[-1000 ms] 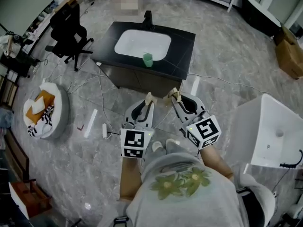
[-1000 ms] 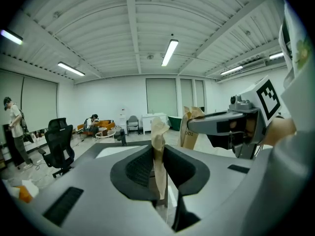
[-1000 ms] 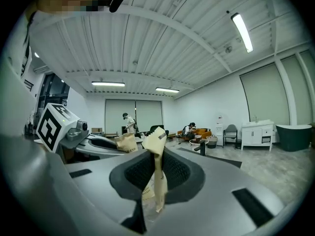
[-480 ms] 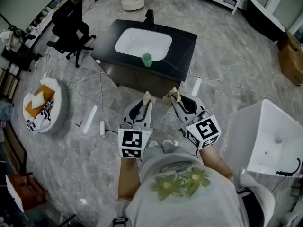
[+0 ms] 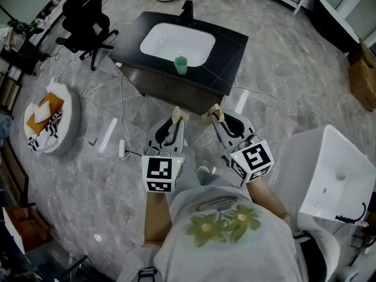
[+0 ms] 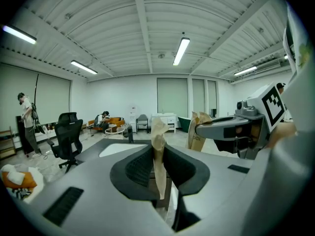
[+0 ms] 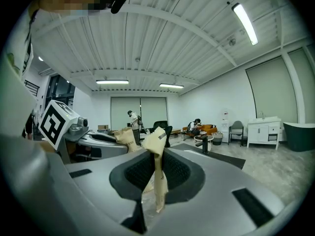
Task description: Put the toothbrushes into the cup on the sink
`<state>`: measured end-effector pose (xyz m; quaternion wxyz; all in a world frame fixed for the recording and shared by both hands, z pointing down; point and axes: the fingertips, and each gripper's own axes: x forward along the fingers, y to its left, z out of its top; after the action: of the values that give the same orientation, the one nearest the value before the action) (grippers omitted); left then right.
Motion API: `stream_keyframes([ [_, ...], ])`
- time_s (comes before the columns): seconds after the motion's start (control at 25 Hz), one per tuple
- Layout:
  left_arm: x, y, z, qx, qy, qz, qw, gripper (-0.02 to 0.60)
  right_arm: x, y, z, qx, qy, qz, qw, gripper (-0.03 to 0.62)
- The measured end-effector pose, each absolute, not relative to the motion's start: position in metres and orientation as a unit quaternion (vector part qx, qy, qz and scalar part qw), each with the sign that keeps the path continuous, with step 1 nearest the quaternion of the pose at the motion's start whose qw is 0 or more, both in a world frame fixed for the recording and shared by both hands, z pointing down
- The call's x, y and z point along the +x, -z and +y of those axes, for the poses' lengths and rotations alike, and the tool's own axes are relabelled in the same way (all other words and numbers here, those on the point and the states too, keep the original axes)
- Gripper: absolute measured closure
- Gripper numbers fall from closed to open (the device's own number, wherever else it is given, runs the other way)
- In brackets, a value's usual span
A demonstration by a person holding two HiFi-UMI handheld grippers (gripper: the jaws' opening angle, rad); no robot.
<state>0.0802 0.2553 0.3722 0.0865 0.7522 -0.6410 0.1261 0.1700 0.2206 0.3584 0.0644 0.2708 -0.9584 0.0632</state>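
**Both grippers clamped on wrapped toothbrushes, short of the sink**

Left gripper (image 5: pixel 177 116): jaws closed on the left toothbrush (image 6: pixel 158 154). It is in a tan paper wrap, upright between the pads, with the top poking above them.

Right gripper (image 5: pixel 214 114): same, jaws pinched on the right toothbrush (image 7: pixel 157 173). The folded top of its wrap sticks out above the pads.

The two grippers sit side by side, close together, both pointing toward the vanity.

Green cup (image 5: pixel 180 65) stands upright on the sink (image 5: pixel 230 47), at the near rim of the white basin, well apart from both grippers. Bare floor lies between them and the vanity front.

Office chair (image 5: pixel 88 25) is left of the sink.
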Motion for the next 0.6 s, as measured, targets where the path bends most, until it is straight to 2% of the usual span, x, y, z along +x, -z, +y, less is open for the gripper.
stream_keyframes([
  [0.6, 0.008, -0.362, 0.145, 0.759, -0.117, -0.636, 0.069, 0.502, 0.103, -0.353, 0.117, 0.278, -0.049, -0.957, 0.065, 0.528],
])
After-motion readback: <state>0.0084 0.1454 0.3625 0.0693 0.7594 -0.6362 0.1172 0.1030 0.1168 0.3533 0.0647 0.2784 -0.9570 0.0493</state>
